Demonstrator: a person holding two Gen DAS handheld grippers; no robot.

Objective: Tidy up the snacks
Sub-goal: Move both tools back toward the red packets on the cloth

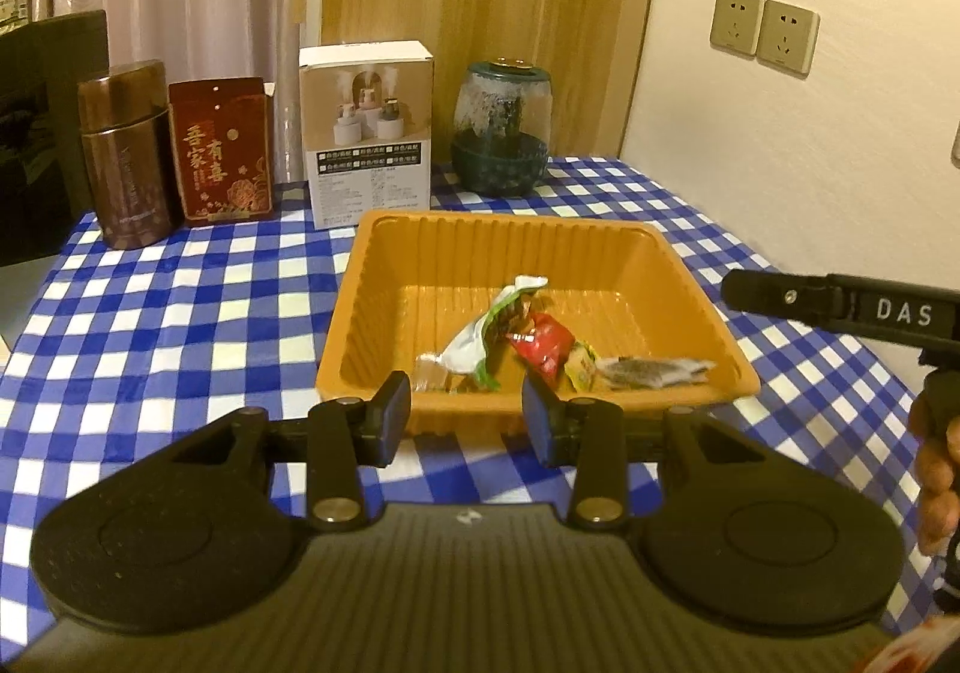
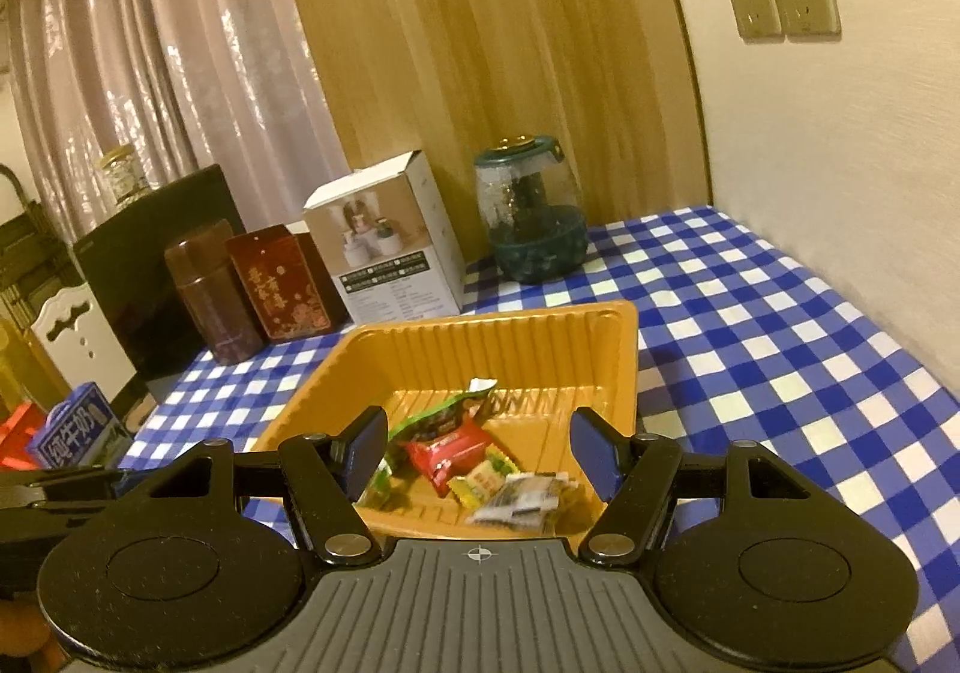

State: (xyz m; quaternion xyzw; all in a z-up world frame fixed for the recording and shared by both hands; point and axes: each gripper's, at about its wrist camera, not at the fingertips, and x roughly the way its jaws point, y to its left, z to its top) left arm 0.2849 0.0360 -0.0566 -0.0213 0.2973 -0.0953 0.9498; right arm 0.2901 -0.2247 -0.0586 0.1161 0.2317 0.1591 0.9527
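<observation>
An orange plastic tray [image 1: 384, 277] [image 2: 612, 349] sits on the blue checked tablecloth and holds several wrapped snacks. Among them are a white and green packet [image 1: 474, 340], a red packet [image 1: 543, 349] [image 2: 453, 448], a yellow one [image 1: 581, 370] [image 2: 483, 484] and a silvery one [image 1: 651, 371] [image 2: 522, 502]. My left gripper [image 1: 467, 415] hovers open at the tray's near rim, nothing between its fingers. My right gripper [image 2: 477, 454] stands open, wider, over the tray's near end above the snacks, holding nothing. The right gripper's finger [image 1: 780, 298] also reaches in from the right edge.
Along the table's back stand a brown tin [image 1: 126, 156], a red box [image 1: 221, 150], a white carton [image 1: 367, 132] and a green-lidded glass jar [image 1: 501, 132]. A wall with sockets [image 1: 762, 30] borders the right. A hand [image 1: 939, 481] shows at right.
</observation>
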